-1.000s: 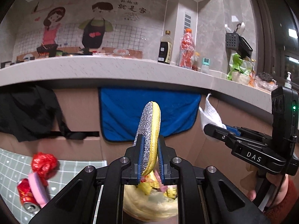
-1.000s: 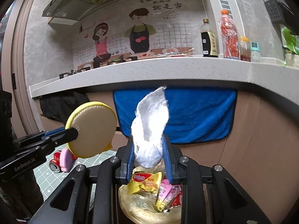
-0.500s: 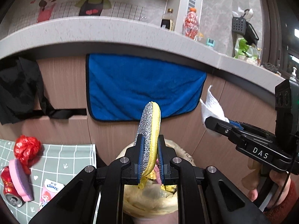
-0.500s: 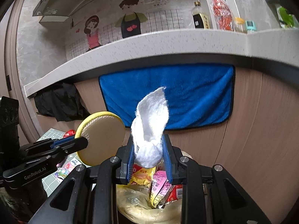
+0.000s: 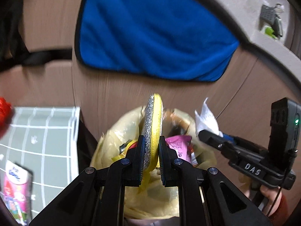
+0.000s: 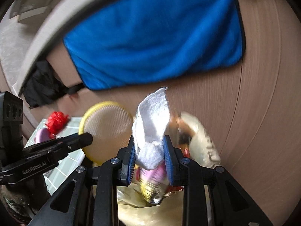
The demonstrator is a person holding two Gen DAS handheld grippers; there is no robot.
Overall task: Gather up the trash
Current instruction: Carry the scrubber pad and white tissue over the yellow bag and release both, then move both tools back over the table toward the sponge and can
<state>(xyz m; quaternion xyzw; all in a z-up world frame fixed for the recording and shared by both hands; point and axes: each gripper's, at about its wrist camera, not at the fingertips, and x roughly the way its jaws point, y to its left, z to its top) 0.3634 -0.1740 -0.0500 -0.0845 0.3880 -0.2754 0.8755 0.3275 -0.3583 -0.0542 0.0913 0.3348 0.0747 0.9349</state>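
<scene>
My left gripper (image 5: 151,141) is shut on a round scouring pad (image 5: 152,126), silver on one face and yellow on the other, held on edge above the yellow trash bag (image 5: 116,137). The bag holds snack wrappers (image 5: 178,146). My right gripper (image 6: 149,141) is shut on a crumpled white tissue (image 6: 153,120), also over the bag (image 6: 203,143). In the left wrist view the right gripper (image 5: 210,133) is at the right with the tissue (image 5: 205,118). The right wrist view shows the left gripper (image 6: 88,137) and its pad (image 6: 109,124) at the left.
A blue towel (image 5: 150,30) hangs on the brown cabinet front behind the bag. To the left lies a green grid mat (image 5: 41,131) with a red crumpled wrapper (image 6: 56,120), a pink disc (image 6: 42,133) and a pink tissue packet (image 5: 17,188). A black cloth (image 6: 41,84) hangs further left.
Both grippers have come down and tipped toward the trash bag, which now fills more of each view. The counter has slid out of the top. Both holds are unchanged.
</scene>
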